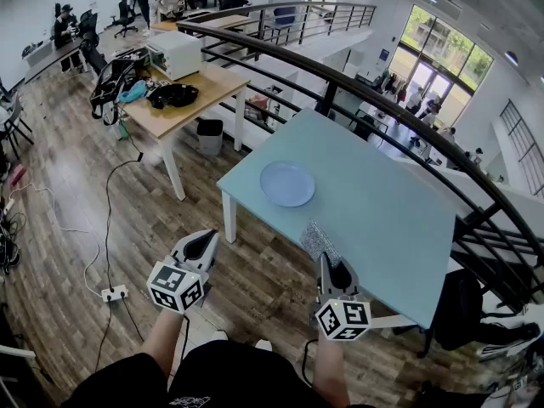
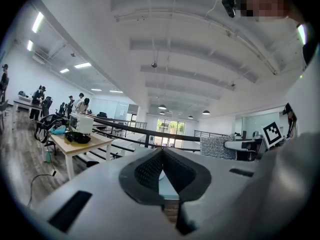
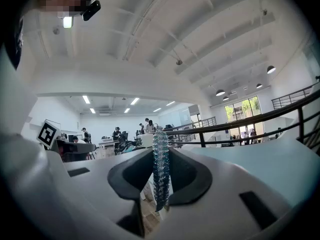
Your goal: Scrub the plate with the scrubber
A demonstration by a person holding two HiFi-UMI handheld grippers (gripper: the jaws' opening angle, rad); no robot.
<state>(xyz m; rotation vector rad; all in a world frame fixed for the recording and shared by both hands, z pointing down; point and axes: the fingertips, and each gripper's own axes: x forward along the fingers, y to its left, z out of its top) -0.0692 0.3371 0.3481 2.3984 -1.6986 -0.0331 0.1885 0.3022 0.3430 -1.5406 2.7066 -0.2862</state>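
Note:
A pale blue plate [image 1: 287, 184] lies on the light blue table [image 1: 382, 228], near its left corner. My right gripper [image 1: 327, 257] is shut on a silvery mesh scrubber [image 1: 316, 239], held over the table's near edge, short of the plate. In the right gripper view the scrubber [image 3: 160, 166] stands edge-on, pinched between the jaws. My left gripper [image 1: 208, 238] hangs over the wooden floor left of the table, its jaws shut with nothing in them. In the left gripper view its closed tips [image 2: 161, 151] point toward the table, with the scrubber [image 2: 218, 147] at the right.
A black railing [image 1: 357, 92] runs behind the table. A wooden desk [image 1: 183, 92] with a white box and black bags stands at the back left. Cables and a power strip [image 1: 114, 293] lie on the floor at left. People sit at far desks.

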